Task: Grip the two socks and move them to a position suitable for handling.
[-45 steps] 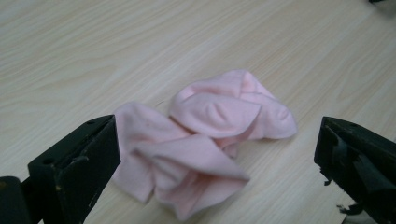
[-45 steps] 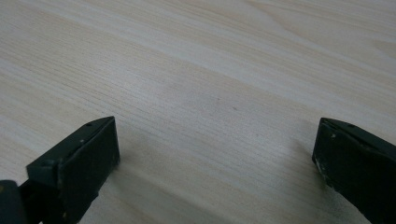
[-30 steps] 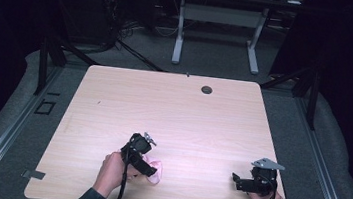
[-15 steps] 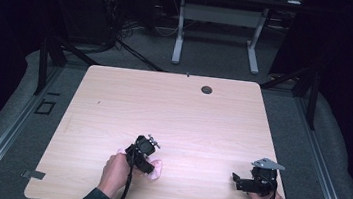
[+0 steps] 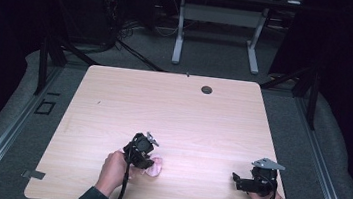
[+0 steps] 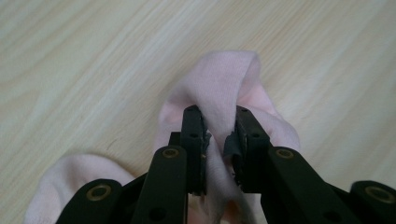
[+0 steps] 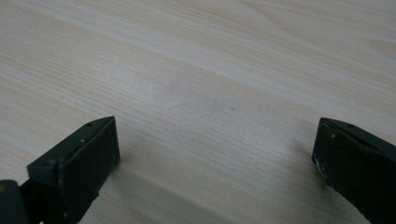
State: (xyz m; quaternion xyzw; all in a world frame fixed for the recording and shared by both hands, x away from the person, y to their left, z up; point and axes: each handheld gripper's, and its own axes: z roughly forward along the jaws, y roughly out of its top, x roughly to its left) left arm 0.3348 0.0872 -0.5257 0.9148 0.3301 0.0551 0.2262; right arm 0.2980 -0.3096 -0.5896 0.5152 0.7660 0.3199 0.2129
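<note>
A small pink cloth (image 5: 157,168) lies crumpled on the wooden table (image 5: 173,109) near its front edge, left of centre. My left gripper (image 5: 148,163) points down at it, held by a hand from the bottom. In the left gripper view a raised fold of the pink cloth (image 6: 219,79) sits pinched between the black jaws of the left gripper (image 6: 218,122), which have just been closing. My right gripper (image 5: 235,180) rests near the front right corner. In the right gripper view the right gripper (image 7: 215,140) stands wide open over bare wood.
A dark round grommet (image 5: 207,90) sits in the table near its far edge. Beyond the table stand the white legs of another desk (image 5: 179,34) and cables on a grey floor. Metal rails run along both sides of the table.
The left gripper's jaws have closed onto the pink cloth, and that hand has shifted slightly. The right gripper has kept still.
</note>
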